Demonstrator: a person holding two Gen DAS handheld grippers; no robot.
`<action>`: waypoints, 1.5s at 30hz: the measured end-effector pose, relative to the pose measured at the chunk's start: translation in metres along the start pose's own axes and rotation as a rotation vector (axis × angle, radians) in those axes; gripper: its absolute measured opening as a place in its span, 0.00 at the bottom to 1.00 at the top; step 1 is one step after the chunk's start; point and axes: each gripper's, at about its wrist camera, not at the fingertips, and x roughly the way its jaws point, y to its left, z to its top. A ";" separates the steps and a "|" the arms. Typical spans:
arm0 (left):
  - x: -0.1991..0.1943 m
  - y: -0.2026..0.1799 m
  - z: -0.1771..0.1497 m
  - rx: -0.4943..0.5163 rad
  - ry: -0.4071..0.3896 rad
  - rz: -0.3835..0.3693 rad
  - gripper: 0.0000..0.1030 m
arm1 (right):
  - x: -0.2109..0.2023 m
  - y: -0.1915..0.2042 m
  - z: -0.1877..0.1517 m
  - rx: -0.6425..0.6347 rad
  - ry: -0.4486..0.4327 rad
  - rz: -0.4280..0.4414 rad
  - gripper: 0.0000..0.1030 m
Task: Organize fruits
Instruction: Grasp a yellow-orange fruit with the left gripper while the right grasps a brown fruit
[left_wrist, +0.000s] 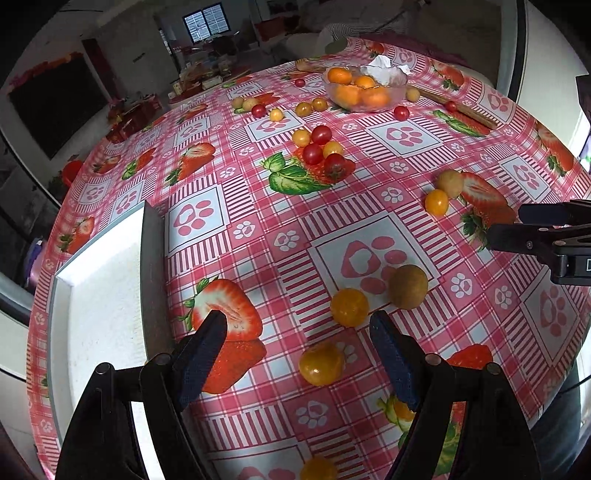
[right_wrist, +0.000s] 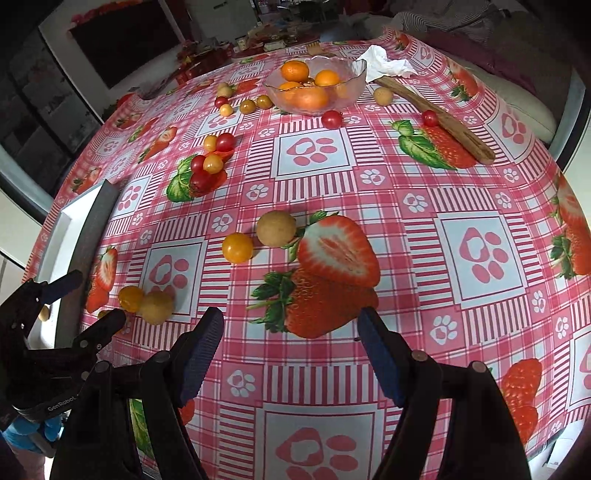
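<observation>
While most fruit lay loose on the worktop (left_wrist: 480, 332), sorting looked barely begun | bowl (left_wrist: 364, 90) held oranges only | left tongs (left_wrist: 299, 332) wide above a yellow tomato (left_wrist: 320, 363) | right tongs (right_wrist: 290, 328) wide, empty | tray (left_wrist: 99, 295) near-empty

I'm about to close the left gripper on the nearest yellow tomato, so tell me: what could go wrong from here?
1. The yellow tomato lies between the open left gripper fingers, nearer the right one; an off-centre close could squirt it away, since it is round and loose.
2. Another yellow tomato and a brown round fruit sit just ahead; reaching too far could knock them rolling.
3. The right gripper, open, hovers nearby, so the arms could collide.
</observation>
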 end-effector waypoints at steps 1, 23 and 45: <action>0.003 -0.002 0.000 0.009 0.008 0.000 0.78 | 0.001 -0.001 0.000 -0.005 -0.006 -0.012 0.76; 0.016 -0.017 0.013 -0.015 0.001 -0.144 0.30 | 0.029 0.009 0.043 -0.137 -0.071 -0.065 0.28; -0.010 0.030 -0.006 -0.220 -0.057 -0.190 0.25 | 0.003 -0.003 0.026 -0.006 -0.042 0.098 0.28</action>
